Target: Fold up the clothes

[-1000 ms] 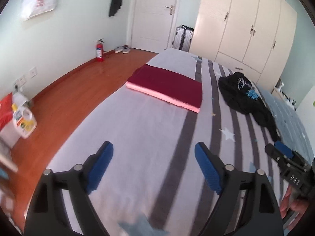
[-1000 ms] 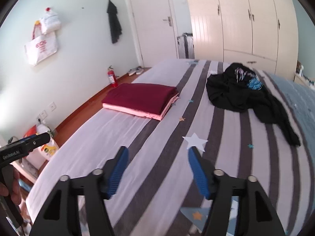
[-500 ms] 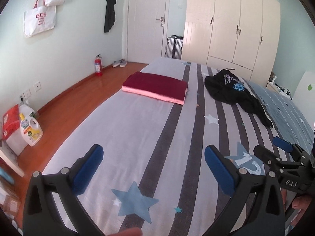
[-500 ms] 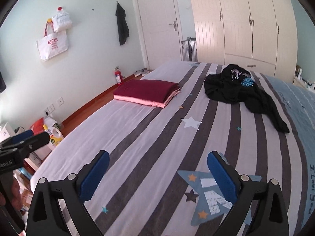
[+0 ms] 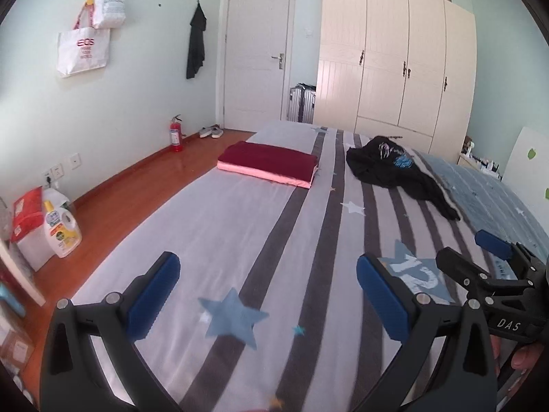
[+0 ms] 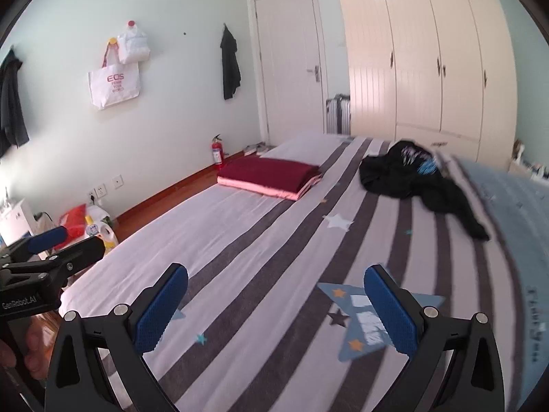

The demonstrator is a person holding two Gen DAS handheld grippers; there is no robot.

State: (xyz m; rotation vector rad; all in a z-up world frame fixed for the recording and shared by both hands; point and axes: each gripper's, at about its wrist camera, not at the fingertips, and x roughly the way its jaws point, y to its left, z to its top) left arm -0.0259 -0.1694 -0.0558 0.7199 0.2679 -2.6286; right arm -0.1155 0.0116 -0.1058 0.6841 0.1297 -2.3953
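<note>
A crumpled black garment (image 5: pixel 398 168) (image 6: pixel 415 178) with a blue print lies unfolded on the far right of the striped bed (image 5: pixel 240 226) (image 6: pixel 247 226). A folded stack, dark red over pink (image 5: pixel 271 164) (image 6: pixel 271 176), rests on the far left side of the bed. My left gripper (image 5: pixel 267 274) hovers open over the near end of the bed, nothing between its blue pads. My right gripper (image 6: pixel 276 285) is open as well and empty; it also shows at the right edge of the left wrist view (image 5: pixel 480 250). Both are far from the clothes.
Wooden floor (image 5: pixel 137 185) runs along the bed's left side, with a detergent bottle (image 5: pixel 60 230), a red pack and a fire extinguisher (image 5: pixel 175 134). A cream wardrobe (image 5: pixel 394 65), a white door (image 5: pixel 255 55) and a suitcase (image 5: pixel 302 103) stand behind the bed. Bags hang on the wall.
Both grippers have pulled back and tilted up from the bed, so the clothes look farther away and more of the room shows. Both stay open, the right one wider than before.
</note>
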